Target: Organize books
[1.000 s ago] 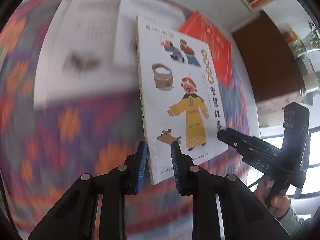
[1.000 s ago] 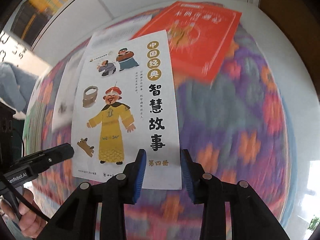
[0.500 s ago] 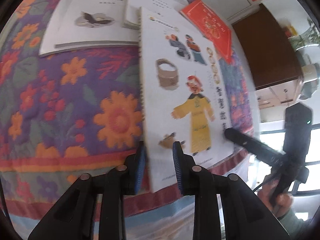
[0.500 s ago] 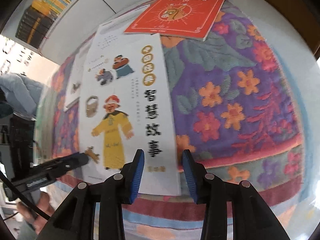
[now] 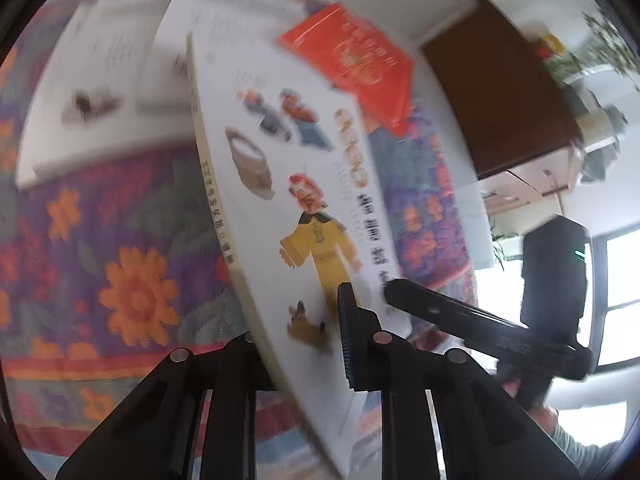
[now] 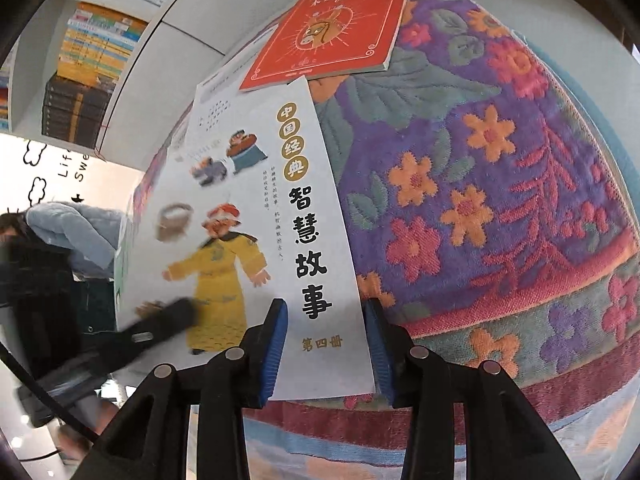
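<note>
A white picture book (image 5: 304, 208) with a yellow-robed figure on its cover lies on the flowered tablecloth (image 5: 120, 280), spine edge tilted up. My left gripper (image 5: 298, 320) is closing its jaws on the near spine corner: one finger (image 5: 348, 340) lies on the cover, the other is hidden under the book. In the right wrist view the book (image 6: 248, 240) has its near right corner between the blue pads of my right gripper (image 6: 326, 320). These stand apart above the cover without pinching it. A red book (image 6: 332, 24) lies beyond, overlapping the white book's far end.
White open booklets (image 5: 100, 92) lie at the far left of the cloth. A brown cabinet (image 5: 500, 92) stands right of the table. Shelves of books (image 6: 92, 60) line the wall. A person in a light jacket (image 6: 72, 232) bends at the left. The table's near edge (image 6: 520, 380) is close.
The white book's spine side has tipped up off the cloth and now fills the left gripper's jaws, which have narrowed onto it. The right gripper has slid closer along the book's right corner.
</note>
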Tool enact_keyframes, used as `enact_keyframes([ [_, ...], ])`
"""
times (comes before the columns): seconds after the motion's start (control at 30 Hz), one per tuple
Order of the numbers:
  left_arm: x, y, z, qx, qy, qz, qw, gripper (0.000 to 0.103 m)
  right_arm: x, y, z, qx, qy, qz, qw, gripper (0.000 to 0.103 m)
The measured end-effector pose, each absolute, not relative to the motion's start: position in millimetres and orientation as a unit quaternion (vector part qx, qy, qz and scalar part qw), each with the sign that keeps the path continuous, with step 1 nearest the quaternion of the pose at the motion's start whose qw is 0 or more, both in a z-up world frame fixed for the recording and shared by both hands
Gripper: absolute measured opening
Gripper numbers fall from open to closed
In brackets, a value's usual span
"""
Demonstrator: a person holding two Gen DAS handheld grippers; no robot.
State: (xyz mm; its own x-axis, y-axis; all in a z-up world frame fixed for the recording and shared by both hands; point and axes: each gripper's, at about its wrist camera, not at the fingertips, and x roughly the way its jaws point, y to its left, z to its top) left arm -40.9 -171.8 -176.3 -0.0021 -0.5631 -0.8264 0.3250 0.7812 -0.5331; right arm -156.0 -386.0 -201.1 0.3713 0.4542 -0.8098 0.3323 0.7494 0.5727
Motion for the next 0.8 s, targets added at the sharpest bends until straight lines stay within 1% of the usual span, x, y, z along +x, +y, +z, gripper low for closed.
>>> enact_keyframes([
  [0.1,-41,-170,-182,-0.133,0.637,-0.32,0.689,0.014,-156,-388,-199,0.351,0.565,0.048,0.745,0.04],
  [0.13,-37,-164,-183,-0.169,0.639,-0.326,0.675,0.013,-153,-390,-201,0.356,0.568,0.055,0.74,0.043],
  [0.17,-35,-156,-183,-0.197,0.64,-0.33,0.666,0.013,-151,-393,-203,0.371,0.568,0.065,0.732,0.047],
  [0.23,-26,-142,-186,-0.265,0.64,-0.337,0.638,0.013,-149,-399,-206,0.396,0.567,0.083,0.718,0.048],
  [0.3,-22,-139,-186,-0.294,0.638,-0.344,0.623,0.013,-152,-406,-210,0.416,0.563,0.099,0.707,0.049],
  [0.47,-19,-131,-191,-0.358,0.64,-0.356,0.579,0.012,-152,-414,-237,0.521,0.529,0.151,0.653,0.052],
  [0.57,-21,-127,-193,-0.384,0.636,-0.359,0.566,0.013,-150,-414,-243,0.552,0.507,0.16,0.642,0.052],
  [0.7,-22,-122,-200,-0.412,0.64,-0.355,0.543,0.012,-145,-409,-245,0.549,0.51,0.17,0.64,0.051],
  [0.8,-22,-124,-196,-0.398,0.642,-0.354,0.552,0.012,-147,-402,-243,0.55,0.511,0.172,0.638,0.051],
])
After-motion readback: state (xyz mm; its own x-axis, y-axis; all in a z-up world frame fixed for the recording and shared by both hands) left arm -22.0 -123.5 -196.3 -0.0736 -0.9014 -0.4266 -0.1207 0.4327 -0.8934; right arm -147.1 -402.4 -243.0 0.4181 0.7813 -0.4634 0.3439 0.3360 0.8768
